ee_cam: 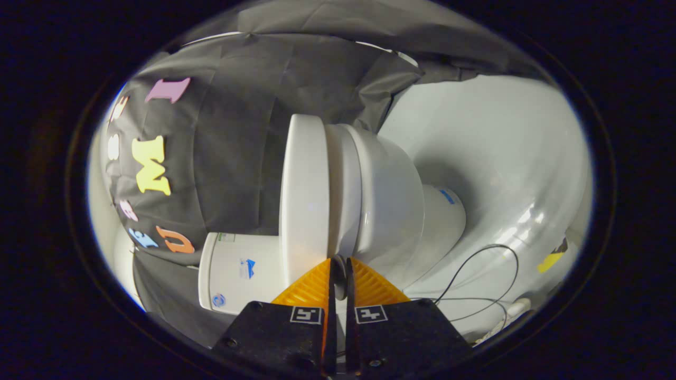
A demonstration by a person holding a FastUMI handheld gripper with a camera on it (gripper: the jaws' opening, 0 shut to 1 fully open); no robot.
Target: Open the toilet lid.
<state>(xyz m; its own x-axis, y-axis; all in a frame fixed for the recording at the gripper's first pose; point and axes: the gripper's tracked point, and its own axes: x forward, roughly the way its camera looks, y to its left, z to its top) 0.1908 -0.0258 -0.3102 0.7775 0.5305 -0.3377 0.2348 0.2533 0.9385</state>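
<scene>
Tongs (338, 259) sit nearly closed, fingertips at the edge of the toilet lid (305, 195), apparently nipping its rim. Bowl (388, 203) lies against the lid; tank (240, 272) beside it, black cable (483, 279) past the bowl.

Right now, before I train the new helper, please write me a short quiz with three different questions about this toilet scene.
1. True or false: the toilet lid is already lifted away from the seat.
2. The fingers of the hand-held gripper are: A) wide open, B) nearly together at the lid's edge, C) far from the toilet.
3. Fill in: a thin black ____ lies on the floor beside the toilet base.

Key: 1 false, the lid lies closed on the seat; 2 B; 3 cable.
</scene>
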